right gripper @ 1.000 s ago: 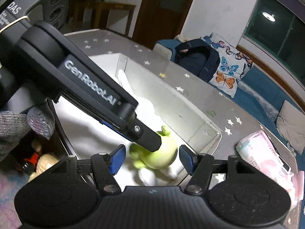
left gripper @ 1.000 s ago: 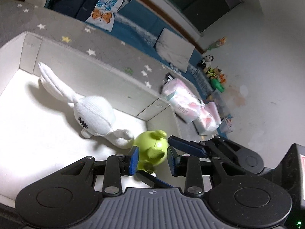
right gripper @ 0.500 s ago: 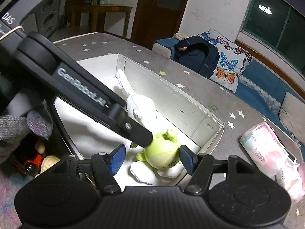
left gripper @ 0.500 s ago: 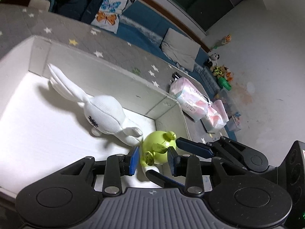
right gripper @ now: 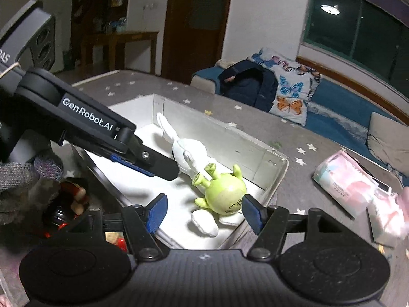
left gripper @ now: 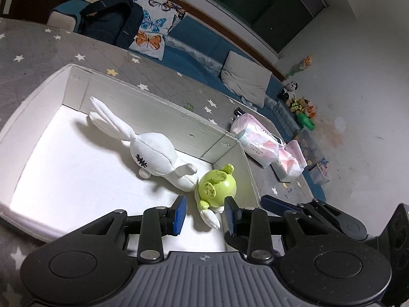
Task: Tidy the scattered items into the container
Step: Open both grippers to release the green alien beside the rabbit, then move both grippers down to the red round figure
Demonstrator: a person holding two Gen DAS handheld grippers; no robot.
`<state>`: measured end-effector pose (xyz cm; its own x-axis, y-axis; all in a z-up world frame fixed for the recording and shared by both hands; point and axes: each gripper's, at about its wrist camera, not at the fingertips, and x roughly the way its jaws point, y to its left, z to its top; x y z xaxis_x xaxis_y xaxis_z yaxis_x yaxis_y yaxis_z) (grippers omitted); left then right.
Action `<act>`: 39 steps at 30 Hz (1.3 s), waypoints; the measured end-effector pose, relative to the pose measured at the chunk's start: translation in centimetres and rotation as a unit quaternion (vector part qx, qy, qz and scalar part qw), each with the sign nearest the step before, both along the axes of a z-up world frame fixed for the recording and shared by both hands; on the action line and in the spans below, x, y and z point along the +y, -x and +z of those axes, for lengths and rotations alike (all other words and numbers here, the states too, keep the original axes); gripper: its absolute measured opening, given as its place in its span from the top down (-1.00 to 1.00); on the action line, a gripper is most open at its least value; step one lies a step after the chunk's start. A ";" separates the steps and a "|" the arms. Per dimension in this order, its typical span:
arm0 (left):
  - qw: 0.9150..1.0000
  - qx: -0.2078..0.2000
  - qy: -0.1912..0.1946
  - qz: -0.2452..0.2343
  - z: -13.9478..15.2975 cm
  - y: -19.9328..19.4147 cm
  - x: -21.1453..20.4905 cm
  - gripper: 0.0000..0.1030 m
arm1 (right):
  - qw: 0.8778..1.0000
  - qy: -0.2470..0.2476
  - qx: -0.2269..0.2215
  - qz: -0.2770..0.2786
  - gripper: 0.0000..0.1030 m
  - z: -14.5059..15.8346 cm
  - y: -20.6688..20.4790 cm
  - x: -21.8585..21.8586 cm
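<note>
Half a second ago the green alien plush [right gripper: 225, 194] sat framed closely by both grippers; now it lies free on the floor of the white box [left gripper: 38, 117], in the corner nearest the cameras, and both tools have drawn back and up. The right gripper [right gripper: 204, 211] has its jaws opening around nothing, the toy lying beyond them untouched, and the left gripper [left gripper: 204, 215] stands wide and empty. That suggests this toy is delivered and the hands are free for the next piece (the pink tissue packs [right gripper: 345, 179] on the star-patterned mat [left gripper: 38, 51] look likely). The plush's long axis runs from its white feet, nearest the grippers, to its antennae, which point towards the white rabbit plush [left gripper: 153, 153] touching it.
</note>
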<state>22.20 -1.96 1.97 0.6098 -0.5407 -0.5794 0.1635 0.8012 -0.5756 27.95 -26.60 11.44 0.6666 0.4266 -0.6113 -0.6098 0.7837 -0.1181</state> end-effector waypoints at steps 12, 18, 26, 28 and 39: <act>0.999 -0.035 -0.001 0.008 1.0 5.1 0.5 0.33 | 0.998 -0.047 -0.018 -0.025 -0.75 -0.2 5.7 -1.9; 0.999 -0.035 -0.009 0.003 0.5 6.9 0.2 0.33 | 0.997 -0.067 -0.011 -0.041 -0.95 -1.2 7.6 -2.6; 0.999 -0.031 -0.006 0.005 0.2 8.2 0.4 0.33 | 0.994 -0.092 -0.014 -0.048 -1.00 -1.6 9.0 -3.1; 1.000 -0.030 -0.005 0.004 0.2 8.6 0.4 0.32 | 0.994 -0.095 -0.013 -0.050 -1.00 -1.8 9.3 -3.0; 1.000 -0.022 -0.008 -0.020 -0.2 8.8 -1.3 0.32 | 0.993 -0.107 0.019 -0.050 -1.00 -3.8 9.5 -2.0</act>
